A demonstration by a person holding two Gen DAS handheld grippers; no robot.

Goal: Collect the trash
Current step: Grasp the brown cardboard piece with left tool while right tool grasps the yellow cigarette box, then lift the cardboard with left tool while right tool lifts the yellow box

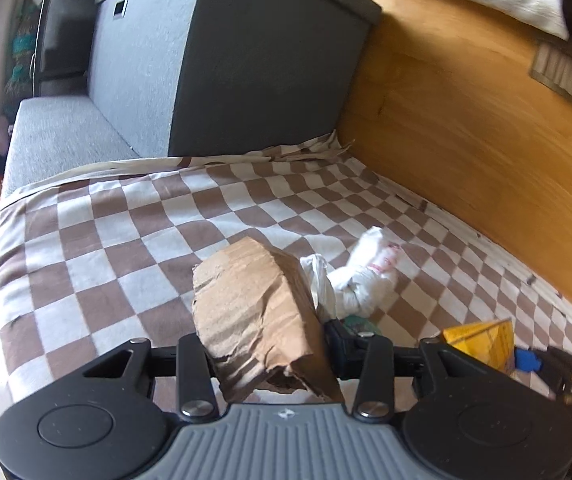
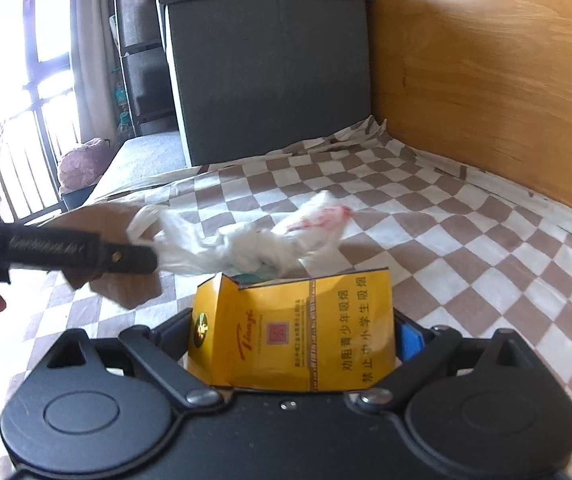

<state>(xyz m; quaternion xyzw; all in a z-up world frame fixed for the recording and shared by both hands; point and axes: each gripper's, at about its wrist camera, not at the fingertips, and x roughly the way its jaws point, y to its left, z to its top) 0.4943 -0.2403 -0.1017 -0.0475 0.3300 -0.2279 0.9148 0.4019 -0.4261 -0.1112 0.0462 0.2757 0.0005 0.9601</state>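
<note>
Cardboard (image 1: pixel 260 320) sits pinched in the left gripper (image 1: pixel 270 354), a yellow pack (image 2: pixel 298 328) clamped in the right gripper (image 2: pixel 294 344), both over a checkered cloth (image 1: pixel 126 232) beside a white bag (image 2: pixel 242 240).

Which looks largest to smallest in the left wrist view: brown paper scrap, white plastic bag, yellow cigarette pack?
1. Brown paper scrap, though nearness to the camera inflates it.
2. White plastic bag.
3. Yellow cigarette pack, partly hidden.
</note>
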